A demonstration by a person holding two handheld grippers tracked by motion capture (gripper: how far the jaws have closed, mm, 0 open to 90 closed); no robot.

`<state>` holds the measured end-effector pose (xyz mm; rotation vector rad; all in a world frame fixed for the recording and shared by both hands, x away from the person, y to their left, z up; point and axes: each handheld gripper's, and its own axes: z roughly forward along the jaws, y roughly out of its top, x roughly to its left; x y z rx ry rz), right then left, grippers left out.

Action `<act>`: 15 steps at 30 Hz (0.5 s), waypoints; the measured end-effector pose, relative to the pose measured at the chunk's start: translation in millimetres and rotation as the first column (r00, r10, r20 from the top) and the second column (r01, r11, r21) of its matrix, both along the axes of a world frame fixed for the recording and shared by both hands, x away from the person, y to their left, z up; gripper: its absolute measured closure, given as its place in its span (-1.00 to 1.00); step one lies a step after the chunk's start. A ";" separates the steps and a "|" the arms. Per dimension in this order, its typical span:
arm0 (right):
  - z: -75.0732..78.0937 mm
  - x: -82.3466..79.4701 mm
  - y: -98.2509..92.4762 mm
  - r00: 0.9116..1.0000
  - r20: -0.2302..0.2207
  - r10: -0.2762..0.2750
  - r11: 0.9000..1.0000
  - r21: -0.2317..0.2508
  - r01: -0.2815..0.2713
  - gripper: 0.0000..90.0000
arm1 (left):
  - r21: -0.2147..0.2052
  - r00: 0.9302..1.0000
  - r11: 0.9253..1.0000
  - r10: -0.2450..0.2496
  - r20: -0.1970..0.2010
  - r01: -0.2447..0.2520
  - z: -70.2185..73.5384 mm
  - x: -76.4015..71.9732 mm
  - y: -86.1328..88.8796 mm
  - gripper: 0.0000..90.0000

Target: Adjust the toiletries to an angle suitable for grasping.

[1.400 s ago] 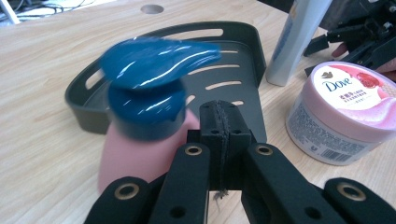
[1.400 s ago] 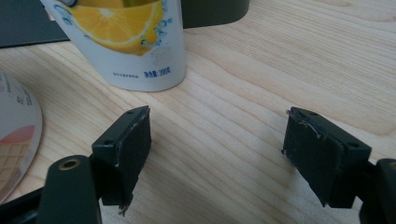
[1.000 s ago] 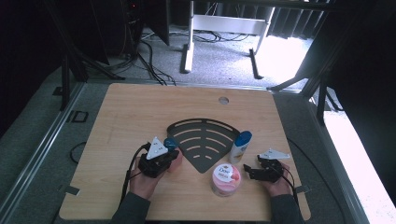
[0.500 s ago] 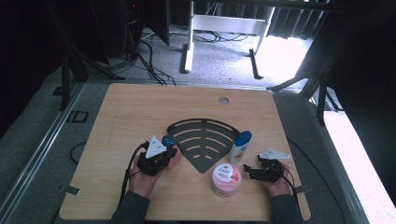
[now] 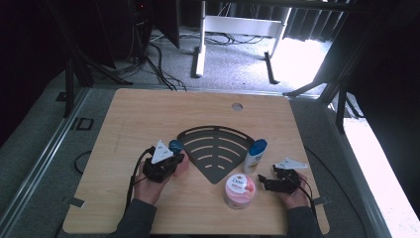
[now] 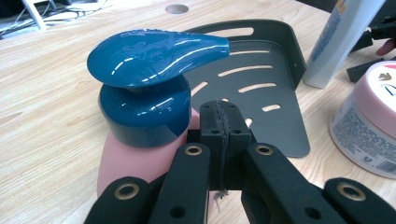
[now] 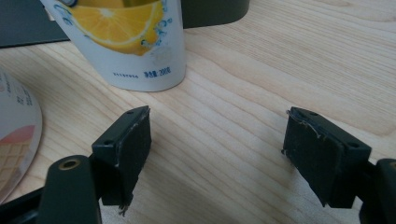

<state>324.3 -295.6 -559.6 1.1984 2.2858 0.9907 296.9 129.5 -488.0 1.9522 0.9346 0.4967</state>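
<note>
At table's near left: left hand-held gripper (image 6: 218,122), jaws clenched pad to pad, nothing between them, pressed up beside a pink pump bottle (image 6: 135,154). Bottle with a dark teal pump head (image 6: 149,53), spout aimed over the rack. Seen from the high view as the left hand-held gripper (image 5: 171,163) in the person's left hand (image 5: 148,186), grey plate on top, cable trailing toward the table's near edge, pump bottle (image 5: 177,159) touching its tip, just left of the rack.

Just beyond: dark slotted fan-shaped rack (image 5: 216,151) lying flat at the table's middle, raised rim along its curved far side, point toward the person. Same rack (image 6: 273,79) right of the pump head in the left gripper view.

Right of the rack: white bottle (image 5: 254,156) with a blue cap, upright, touching or nearly touching the rack's right edge; lemon picture on its label (image 7: 122,37) in the right gripper view. Nearer the person: round pink Dove jar (image 5: 239,190), lid on, just below the rack's point.

At near right: right hand-held gripper (image 7: 217,154), jaws released and wide apart, bare wood between them, white bottle ahead and well clear of the pads, jar edge (image 7: 16,135) at the left. Right hand-held gripper (image 5: 267,181) low on the table (image 5: 148,114), near the jar, not touching it.
</note>
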 end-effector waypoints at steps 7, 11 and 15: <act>0.0 0.0 0.0 1.000 0.000 0.000 1.000 0.000 0.000 -0.49 | -0.012 1.000 1.000 0.009 -0.004 -0.009 -0.8 6.2 5.8 1.00; 0.0 0.0 0.0 1.000 0.000 0.000 1.000 0.000 0.000 -0.49 | -0.006 1.000 1.000 0.019 -0.006 -0.019 -0.3 10.4 7.9 1.00; 0.0 0.0 0.0 1.000 0.000 0.000 1.000 0.000 0.000 -0.49 | 0.000 1.000 1.000 0.023 -0.008 -0.023 0.3 13.5 9.4 1.00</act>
